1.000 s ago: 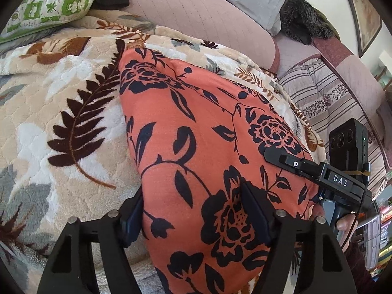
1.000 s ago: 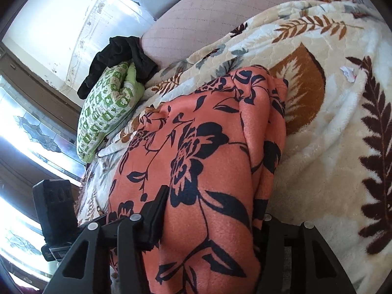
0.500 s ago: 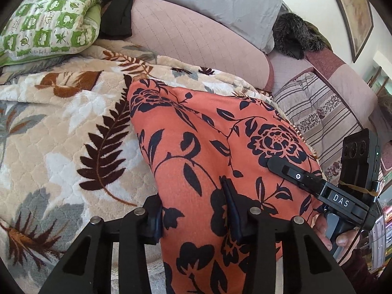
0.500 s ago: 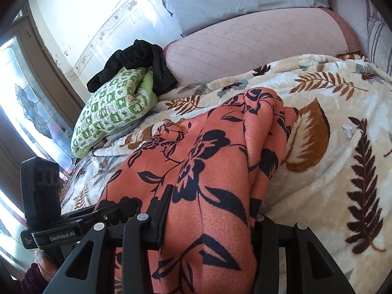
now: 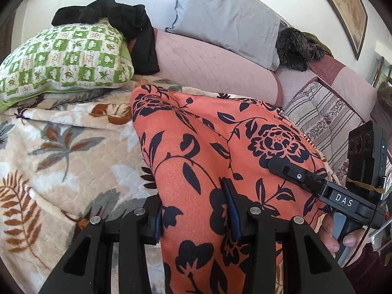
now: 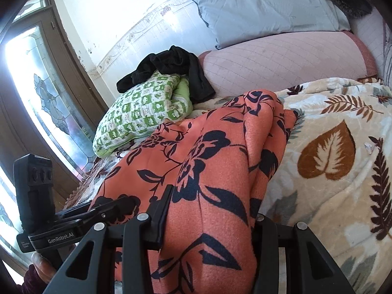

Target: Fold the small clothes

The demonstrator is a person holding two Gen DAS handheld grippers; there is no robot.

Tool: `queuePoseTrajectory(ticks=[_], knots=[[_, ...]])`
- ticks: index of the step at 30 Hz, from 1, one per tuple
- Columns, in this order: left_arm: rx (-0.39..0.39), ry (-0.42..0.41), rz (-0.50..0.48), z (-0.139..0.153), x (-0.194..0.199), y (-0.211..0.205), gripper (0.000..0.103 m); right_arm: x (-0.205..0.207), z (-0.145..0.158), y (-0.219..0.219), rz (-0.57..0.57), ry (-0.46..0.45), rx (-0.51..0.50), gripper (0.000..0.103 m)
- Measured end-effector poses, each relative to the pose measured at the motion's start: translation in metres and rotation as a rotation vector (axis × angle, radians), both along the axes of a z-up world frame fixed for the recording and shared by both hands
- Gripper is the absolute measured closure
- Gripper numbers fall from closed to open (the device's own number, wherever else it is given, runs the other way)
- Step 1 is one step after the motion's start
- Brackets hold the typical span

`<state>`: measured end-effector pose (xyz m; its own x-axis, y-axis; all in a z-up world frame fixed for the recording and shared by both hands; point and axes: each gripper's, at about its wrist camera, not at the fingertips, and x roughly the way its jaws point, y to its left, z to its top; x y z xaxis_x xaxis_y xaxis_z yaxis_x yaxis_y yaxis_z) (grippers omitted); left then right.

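An orange garment with black flowers (image 5: 208, 147) is lifted off the leaf-patterned blanket (image 5: 61, 147), its far end still resting on it. My left gripper (image 5: 196, 210) is shut on the garment's near left edge. My right gripper (image 6: 208, 220) is shut on the near right edge of the garment (image 6: 208, 161). The right gripper also shows in the left wrist view (image 5: 318, 186), and the left gripper shows in the right wrist view (image 6: 98, 210). The cloth hangs between the two, bunched into folds on its right side.
A green-and-white checked pillow (image 5: 63, 58) with a black garment (image 5: 117, 17) on it lies at the far left. A pink bolster (image 5: 208, 68), a grey pillow (image 5: 227, 19) and a striped cushion (image 5: 325, 115) line the back. A glass door (image 6: 44, 103) is at left.
Both grippers have risen and tilted up with the garment, lifting its near end off the blanket. The left jaws have closed tighter on the cloth.
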<state>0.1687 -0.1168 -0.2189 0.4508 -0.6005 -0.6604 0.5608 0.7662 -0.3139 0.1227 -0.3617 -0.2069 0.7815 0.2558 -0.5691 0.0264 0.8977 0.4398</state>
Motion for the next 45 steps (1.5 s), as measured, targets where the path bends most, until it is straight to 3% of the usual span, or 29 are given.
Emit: queuePoseTrajectory(ticks=[11,18,30,45], knots=[[0.033,-0.054,0.11,0.016,-0.031,0.052,0.059,-0.017,0.004,0.063,0.028,-0.032,0.022,0.059],[0.066,-0.039,0.112,0.001,-0.055,0.069,0.059,-0.041,-0.001,0.087,0.028,-0.02,0.012,0.059],[0.185,0.0,0.082,-0.027,-0.083,0.059,0.059,-0.071,-0.034,0.091,-0.007,0.077,0.026,0.059],[0.226,0.005,0.077,-0.032,-0.082,0.051,0.059,-0.065,-0.049,0.088,-0.01,0.128,0.022,0.059]])
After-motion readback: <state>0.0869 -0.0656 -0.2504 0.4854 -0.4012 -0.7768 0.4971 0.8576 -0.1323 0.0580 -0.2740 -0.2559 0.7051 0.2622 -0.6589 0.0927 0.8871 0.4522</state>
